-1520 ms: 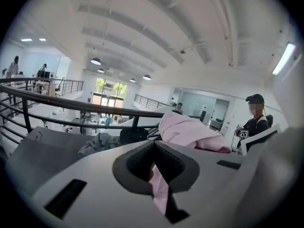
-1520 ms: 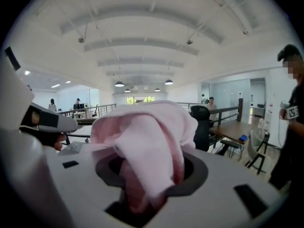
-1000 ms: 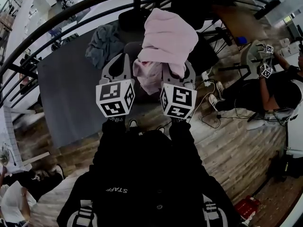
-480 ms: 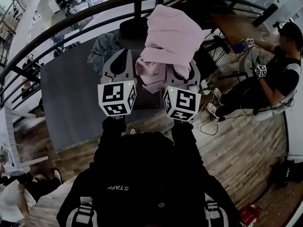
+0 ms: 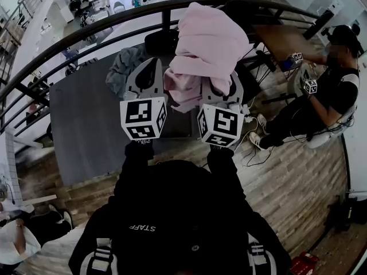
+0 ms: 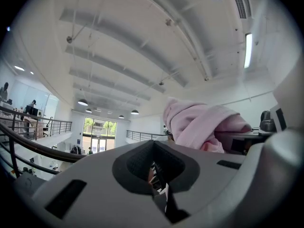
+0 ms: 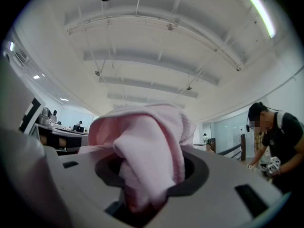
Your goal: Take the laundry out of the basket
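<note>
I have the right hand-held gripper (image 7: 147, 189) clamped on the pink garment (image 5: 209, 42) at 12 o'clock, the left hand-held gripper (image 5: 150, 65) closed and empty — the bunched, one-sided hold may slip.

top (image 5: 172, 205): black, long sleeves (image 5: 136, 162); print (image 5: 141, 229): white capitals STAFF; straps (image 5: 102, 261): black, white-striped

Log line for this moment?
right tongs: shut on pink cloth, held up | left tongs: shut

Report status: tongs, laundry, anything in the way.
Left tongs shut, empty. Right tongs shut on pink garment, held high. Grey garment on grey table below. Railing beyond; nothing blocking.
</note>
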`<act>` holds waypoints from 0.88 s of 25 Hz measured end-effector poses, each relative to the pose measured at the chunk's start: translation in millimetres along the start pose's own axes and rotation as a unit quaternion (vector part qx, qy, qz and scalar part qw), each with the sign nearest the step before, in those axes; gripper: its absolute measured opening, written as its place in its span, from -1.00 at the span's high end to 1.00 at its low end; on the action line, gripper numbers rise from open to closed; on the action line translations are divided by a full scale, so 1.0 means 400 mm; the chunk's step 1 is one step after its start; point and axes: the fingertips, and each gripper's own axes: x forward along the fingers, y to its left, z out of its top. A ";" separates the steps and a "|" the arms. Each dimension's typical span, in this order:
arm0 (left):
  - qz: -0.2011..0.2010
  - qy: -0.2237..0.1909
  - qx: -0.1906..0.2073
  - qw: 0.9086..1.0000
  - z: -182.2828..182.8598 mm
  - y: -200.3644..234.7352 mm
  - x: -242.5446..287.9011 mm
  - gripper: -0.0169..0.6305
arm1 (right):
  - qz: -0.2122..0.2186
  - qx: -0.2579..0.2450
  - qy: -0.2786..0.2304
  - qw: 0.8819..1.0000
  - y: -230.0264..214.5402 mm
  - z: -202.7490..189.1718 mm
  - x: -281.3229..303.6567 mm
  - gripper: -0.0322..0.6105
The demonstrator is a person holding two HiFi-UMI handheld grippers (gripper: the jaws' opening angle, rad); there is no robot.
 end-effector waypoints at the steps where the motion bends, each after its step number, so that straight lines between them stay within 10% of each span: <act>1: 0.000 -0.001 0.000 1.000 0.002 -0.001 0.001 0.94 | 0.000 0.001 -0.001 1.000 -0.001 0.001 0.000 0.27; 22: 0.004 0.007 -0.006 1.000 -0.014 -0.005 -0.008 0.94 | -0.005 0.002 0.008 1.000 -0.012 -0.016 -0.018 0.27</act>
